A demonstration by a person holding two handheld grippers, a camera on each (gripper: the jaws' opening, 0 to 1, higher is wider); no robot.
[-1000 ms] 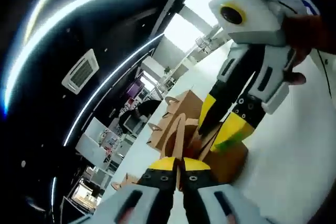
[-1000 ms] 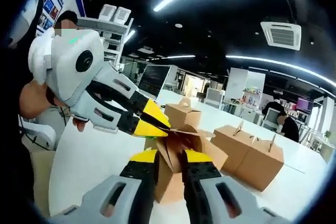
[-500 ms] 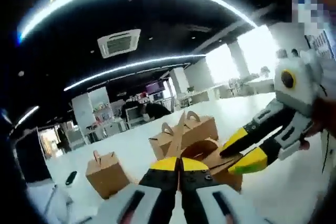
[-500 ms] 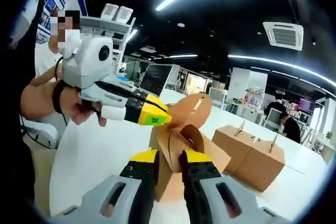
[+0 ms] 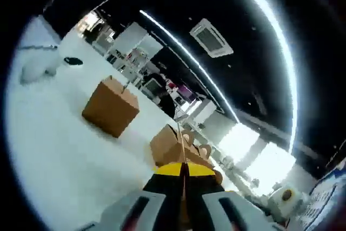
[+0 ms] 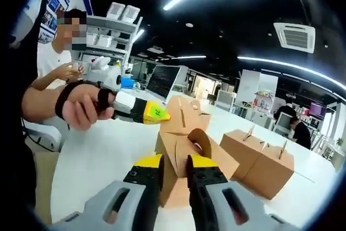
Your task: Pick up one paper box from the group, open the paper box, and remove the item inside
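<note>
At centre frame my right tool pinches the box to steady it on the desk; my left tool clamps a flap, pulling it open.

paper box interior hidden, contents unseen

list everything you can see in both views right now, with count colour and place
opened paper box: 1, brown, on the white table, flaps up, between the two grippers
closed paper boxes: 2, brown, on the table right of it in the right gripper view
lone paper box: 1, brown, apart from the rest in the left gripper view
table: 1, white
seated person: 1, dark clothes, far right background
left gripper: 1, yellow tips, shut on a flap
right gripper: 1, yellow tips, shut on the opened box
</note>
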